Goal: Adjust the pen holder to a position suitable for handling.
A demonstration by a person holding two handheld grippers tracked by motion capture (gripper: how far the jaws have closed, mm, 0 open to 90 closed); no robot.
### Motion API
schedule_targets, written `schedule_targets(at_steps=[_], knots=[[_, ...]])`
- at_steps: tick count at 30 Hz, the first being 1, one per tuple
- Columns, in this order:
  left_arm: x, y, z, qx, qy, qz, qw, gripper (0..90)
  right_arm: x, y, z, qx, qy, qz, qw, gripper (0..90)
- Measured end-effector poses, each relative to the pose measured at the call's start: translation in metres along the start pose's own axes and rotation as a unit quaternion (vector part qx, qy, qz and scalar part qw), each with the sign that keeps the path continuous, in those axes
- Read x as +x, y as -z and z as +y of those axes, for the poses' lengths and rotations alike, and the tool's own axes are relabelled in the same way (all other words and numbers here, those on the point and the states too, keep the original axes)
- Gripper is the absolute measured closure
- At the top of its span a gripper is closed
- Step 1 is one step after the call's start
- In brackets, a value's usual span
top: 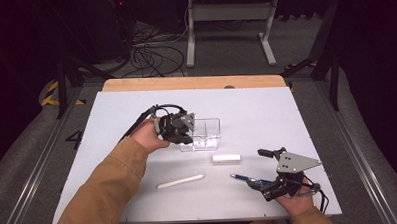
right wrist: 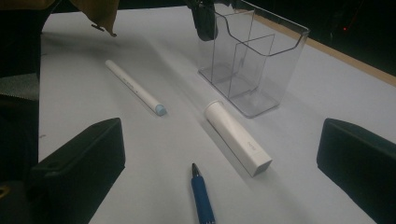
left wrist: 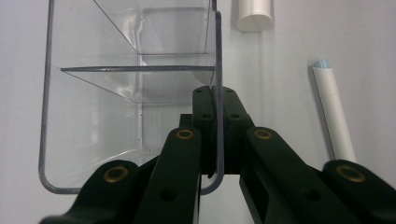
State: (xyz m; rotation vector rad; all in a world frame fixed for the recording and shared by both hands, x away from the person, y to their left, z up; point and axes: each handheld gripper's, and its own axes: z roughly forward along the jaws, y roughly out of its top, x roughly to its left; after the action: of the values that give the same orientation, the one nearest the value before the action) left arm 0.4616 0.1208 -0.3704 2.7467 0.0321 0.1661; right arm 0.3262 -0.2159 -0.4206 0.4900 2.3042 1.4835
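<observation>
At the lower right of the high view the right gripper (top: 281, 185) rests open on the table (top: 266, 109), jaws wide apart and empty, the blue pen (top: 244, 178) just ahead of it. Left of the pen lies a white marker (top: 181, 181), above it a white tube (top: 226, 158). Farther up at centre, the left gripper (top: 181, 134) is clamped on the clear holder's (top: 205, 134) wall, so I judge steadying it is the step; next the right must pick the pen, with the tube between pen and holder.
</observation>
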Motion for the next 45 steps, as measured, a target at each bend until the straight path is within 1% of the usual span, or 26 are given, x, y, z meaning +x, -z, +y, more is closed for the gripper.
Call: schedule_targets(at_steps=[6,10,12,16,19,23,26,27,32,34,35,36,37,38,41,42,43,45], knots=[[0.002,-0.001,-0.002,-0.004,0.009,0.002,0.9999,85.6,0.000,0.000,0.000,-0.001,-0.001,0.000,1.0000,1.5],[0.002,0.001,-0.002,-0.006,0.007,0.008,0.9999,84.4,0.000,0.000,0.000,-0.001,-0.001,0.000,1.0000,1.5],[0.002,0.002,-0.002,-0.009,0.003,0.011,0.9999,84.4,0.000,0.000,0.000,0.000,-0.001,0.001,1.0000,1.5],[0.002,0.002,-0.003,-0.009,-0.009,0.010,0.9999,85.1,0.000,0.000,0.000,0.002,0.000,0.002,1.0000,1.5],[0.004,0.003,-0.005,-0.015,-0.014,-0.003,0.9998,86.1,0.000,0.000,0.000,0.001,0.001,0.002,1.0000,1.5],[0.006,0.003,-0.007,-0.020,-0.023,-0.013,0.9995,87.0,0.000,0.000,0.000,0.001,-0.001,0.003,1.0000,1.4],[0.008,0.003,-0.008,-0.025,-0.023,-0.020,0.9992,87.1,0.000,0.000,0.000,0.001,-0.003,0.004,1.0000,1.4],[0.009,0.003,-0.009,-0.025,-0.023,-0.020,0.9992,87.0,0.000,0.000,-0.001,0.001,-0.002,0.004,1.0000,1.4],[0.008,0.003,-0.008,-0.025,-0.009,-0.011,0.9996,83.9,0.000,-0.001,-0.001,0.002,-0.001,0.005,1.0000,1.4],[0.007,0.006,-0.008,-0.027,-0.004,-0.004,0.9996,82.4,0.000,0.000,-0.001,0.002,-0.001,0.005,1.0000,1.4],[0.006,0.008,-0.008,-0.033,0.001,0.004,0.9994,79.3,0.000,-0.001,-0.001,0.002,-0.001,0.005,1.0000,1.4],[0.006,0.008,-0.008,-0.033,0.001,0.004,0.9994,78.1,0.000,-0.001,-0.001,0.002,-0.001,0.005,1.0000,1.4],[0.004,0.011,-0.008,-0.037,0.000,0.011,0.9993,76.9,0.000,-0.001,-0.001,0.003,-0.001,0.005,1.0000,1.5],[0.003,0.013,-0.008,-0.042,0.003,0.014,0.9990,76.9,0.000,-0.001,-0.001,0.003,-0.001,0.005,1.0000,1.5],[-0.001,0.022,-0.009,-0.060,0.014,0.026,0.9978,72.0,0.001,-0.001,0.000,0.003,0.000,0.004,1.0000,1.4],[-0.002,0.024,-0.009,-0.065,0.014,0.030,0.9973,70.2,0.001,-0.001,0.000,0.002,0.000,0.003,1.0000,1.4],[-0.004,0.028,-0.010,-0.075,0.018,0.032,0.9965,68.9,0.001,0.000,0.000,0.002,0.000,0.003,1.0000,1.4],[-0.008,0.036,-0.010,-0.086,0.023,0.039,0.9952,68.1,0.000,0.000,0.000,0.002,0.000,0.003,1.0000,1.4]])
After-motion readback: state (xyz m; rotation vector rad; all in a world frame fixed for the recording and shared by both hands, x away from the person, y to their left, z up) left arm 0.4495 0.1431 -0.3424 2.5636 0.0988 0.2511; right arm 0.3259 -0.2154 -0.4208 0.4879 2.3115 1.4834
